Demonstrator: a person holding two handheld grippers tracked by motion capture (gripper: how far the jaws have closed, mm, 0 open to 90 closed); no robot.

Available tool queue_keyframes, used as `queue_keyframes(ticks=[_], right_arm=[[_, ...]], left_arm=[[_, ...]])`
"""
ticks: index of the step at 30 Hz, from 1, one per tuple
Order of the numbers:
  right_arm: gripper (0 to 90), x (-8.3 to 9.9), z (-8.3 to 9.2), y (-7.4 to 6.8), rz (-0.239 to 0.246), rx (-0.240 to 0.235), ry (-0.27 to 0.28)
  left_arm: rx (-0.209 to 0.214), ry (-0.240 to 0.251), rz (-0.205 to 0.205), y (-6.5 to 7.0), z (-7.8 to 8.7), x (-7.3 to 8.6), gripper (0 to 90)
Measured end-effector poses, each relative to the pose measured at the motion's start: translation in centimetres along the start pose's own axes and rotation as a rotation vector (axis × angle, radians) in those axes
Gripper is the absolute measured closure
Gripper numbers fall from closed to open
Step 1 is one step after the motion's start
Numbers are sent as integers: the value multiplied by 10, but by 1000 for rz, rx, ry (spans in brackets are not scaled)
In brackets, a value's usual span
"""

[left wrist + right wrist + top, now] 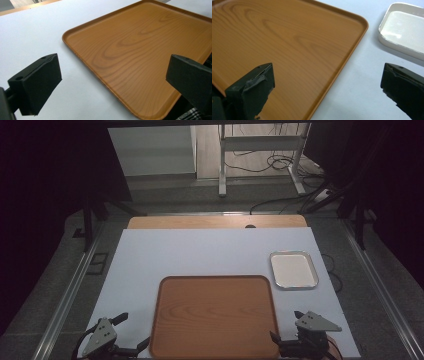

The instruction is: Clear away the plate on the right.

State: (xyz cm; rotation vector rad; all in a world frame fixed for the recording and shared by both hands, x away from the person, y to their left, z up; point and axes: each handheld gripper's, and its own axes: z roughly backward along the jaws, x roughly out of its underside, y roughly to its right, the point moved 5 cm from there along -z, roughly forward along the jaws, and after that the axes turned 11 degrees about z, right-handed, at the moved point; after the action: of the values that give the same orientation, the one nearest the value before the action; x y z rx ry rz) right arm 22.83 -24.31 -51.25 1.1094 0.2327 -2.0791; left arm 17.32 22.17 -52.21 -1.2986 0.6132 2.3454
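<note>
The left gripper [125, 334] waits at the near left corner, jaws spread wide and empty. Between the two lies the wooden tray [215, 315], bare, long axis running across the white table [200, 250], probably staged for loading. The right gripper [285, 327] flanks it, equally wide, with the small white tray [294, 269] beyond.

Wooden tray [215, 317] bare, open to reach; small white tray [294, 269] near its far-right corner; white sheet [200, 252] beyond unobstructed.
</note>
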Motion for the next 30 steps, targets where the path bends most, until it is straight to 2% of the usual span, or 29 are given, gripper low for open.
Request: queue_keyframes(ticks=[7, 13, 24, 30], right_arm=[[0, -5, -4, 11, 13, 34, 29], [0, -5, -7, 16, -36, 11, 52], [0, -8, -16, 24, -31, -2, 52], [0, -9, -24, 38, -53, 0, 63]], left_arm=[[3, -9, -11, 1, -3, -1, 0], [5, -9, -13, 1, -3, -1, 0], [-1, -14, -35, 3, -3, -1, 0], [1, -10, -30, 3, -2, -1, 0]])
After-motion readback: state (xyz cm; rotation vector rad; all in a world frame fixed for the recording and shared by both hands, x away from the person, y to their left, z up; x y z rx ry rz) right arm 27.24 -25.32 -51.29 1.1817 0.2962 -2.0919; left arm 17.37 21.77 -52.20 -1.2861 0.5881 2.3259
